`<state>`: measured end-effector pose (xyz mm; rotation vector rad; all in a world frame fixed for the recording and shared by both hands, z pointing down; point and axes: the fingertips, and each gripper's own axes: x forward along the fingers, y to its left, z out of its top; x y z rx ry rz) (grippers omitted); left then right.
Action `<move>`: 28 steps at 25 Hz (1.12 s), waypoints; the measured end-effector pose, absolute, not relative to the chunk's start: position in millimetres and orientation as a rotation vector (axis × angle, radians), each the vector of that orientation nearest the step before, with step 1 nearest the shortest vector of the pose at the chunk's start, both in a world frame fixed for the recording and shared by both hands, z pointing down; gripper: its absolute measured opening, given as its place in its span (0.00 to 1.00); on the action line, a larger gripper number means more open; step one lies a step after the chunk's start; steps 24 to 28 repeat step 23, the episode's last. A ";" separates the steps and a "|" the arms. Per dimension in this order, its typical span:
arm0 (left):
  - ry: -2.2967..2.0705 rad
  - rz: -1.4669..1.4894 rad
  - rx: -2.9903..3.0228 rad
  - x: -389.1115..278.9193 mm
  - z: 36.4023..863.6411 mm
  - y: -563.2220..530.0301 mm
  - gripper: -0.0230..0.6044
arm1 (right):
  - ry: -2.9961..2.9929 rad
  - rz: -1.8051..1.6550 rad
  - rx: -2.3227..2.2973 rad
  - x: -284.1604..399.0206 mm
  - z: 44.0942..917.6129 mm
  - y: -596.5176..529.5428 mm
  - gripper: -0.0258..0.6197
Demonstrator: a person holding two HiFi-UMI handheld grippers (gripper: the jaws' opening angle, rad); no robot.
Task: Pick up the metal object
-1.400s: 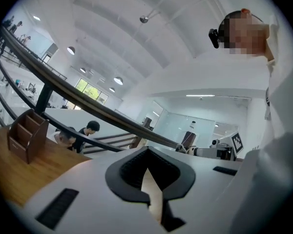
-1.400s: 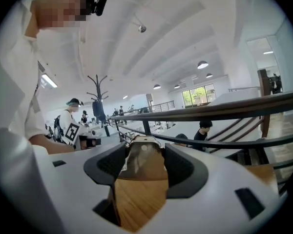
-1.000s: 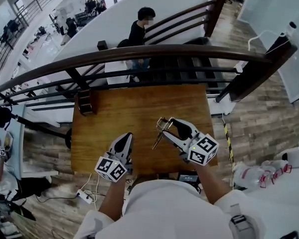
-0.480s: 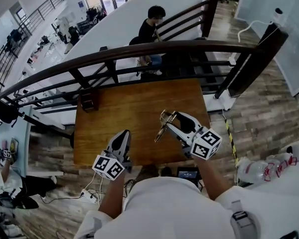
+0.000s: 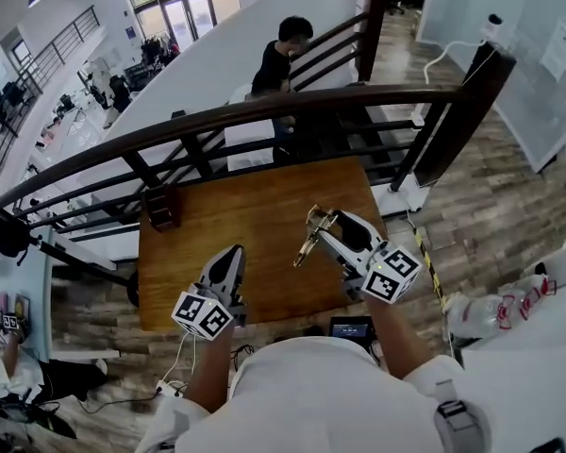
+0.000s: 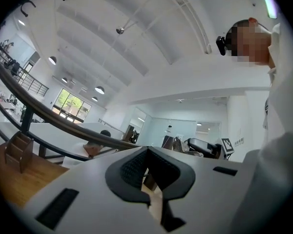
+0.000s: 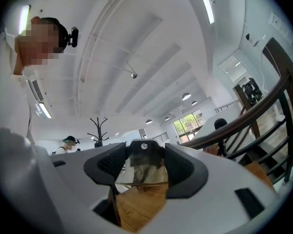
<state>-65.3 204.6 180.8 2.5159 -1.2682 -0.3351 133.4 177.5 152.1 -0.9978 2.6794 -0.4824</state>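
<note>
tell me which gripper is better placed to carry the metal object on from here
Right. The right gripper is shut on the metal object, which shows between its jaws in the right gripper view. The left gripper is shut on nothing, over the table and apart from the object.

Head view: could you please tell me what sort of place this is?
Probably an open-plan office mezzanine: a wooden table by a dark curved railing, overlooking a person on a lower floor.
</note>
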 end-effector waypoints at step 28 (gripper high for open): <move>-1.274 -0.348 2.535 -150.2 168.3 194.3 0.06 | 2.479 -0.393 -1.186 127.5 132.7 164.5 0.45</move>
